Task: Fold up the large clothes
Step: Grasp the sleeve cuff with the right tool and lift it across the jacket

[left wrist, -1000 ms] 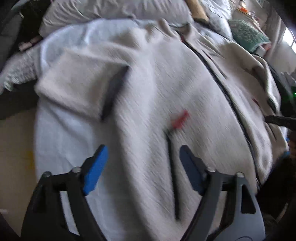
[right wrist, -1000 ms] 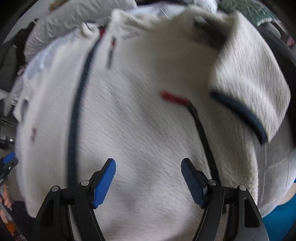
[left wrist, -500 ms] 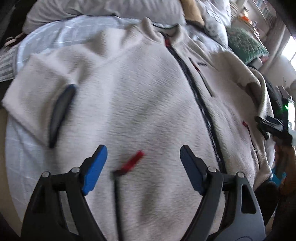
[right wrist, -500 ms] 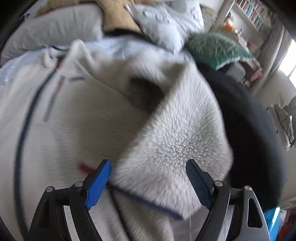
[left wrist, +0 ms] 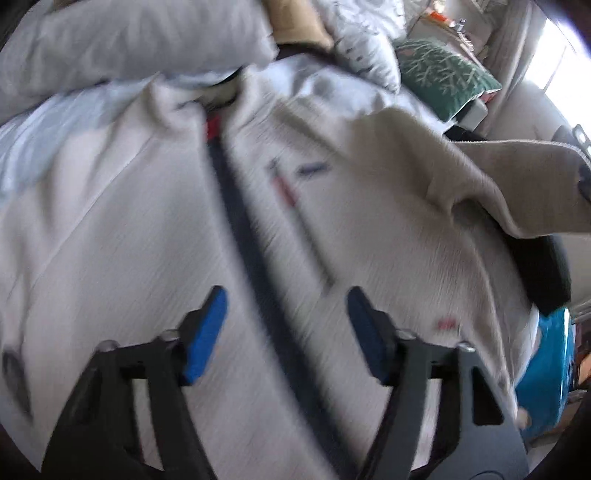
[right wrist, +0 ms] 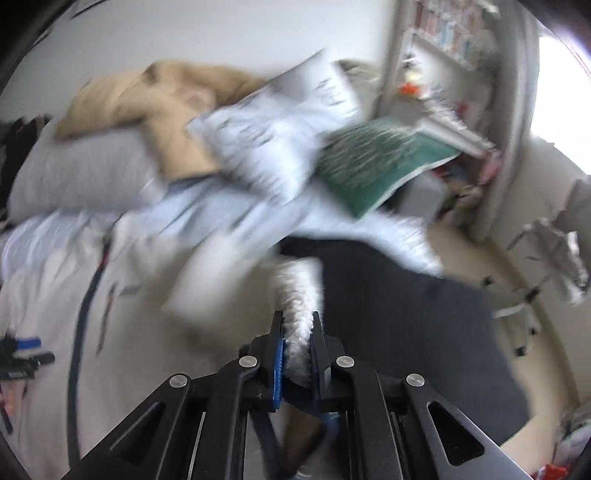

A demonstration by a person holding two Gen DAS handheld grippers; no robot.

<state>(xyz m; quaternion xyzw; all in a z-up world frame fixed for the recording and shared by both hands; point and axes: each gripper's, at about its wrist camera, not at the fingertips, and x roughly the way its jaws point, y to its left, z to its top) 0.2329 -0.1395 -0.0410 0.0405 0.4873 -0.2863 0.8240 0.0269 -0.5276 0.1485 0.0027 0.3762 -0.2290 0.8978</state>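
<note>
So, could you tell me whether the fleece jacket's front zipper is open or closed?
Closed: the fleece jacket lies spread front-up, its dark zipper running unbroken from the collar down.

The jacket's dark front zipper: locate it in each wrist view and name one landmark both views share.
Left wrist view: the dark front zipper runs from the collar at upper centre down between the open left claw fingers.
Right wrist view: it curves down the far left side; the right claw pinches fleece at centre.
Shared landmark: the green patterned pillow, upper right in both.

Pillow-strewn bed [right wrist: 77, 236], bookshelf [right wrist: 443, 33], bright window [right wrist: 561, 85].
</note>
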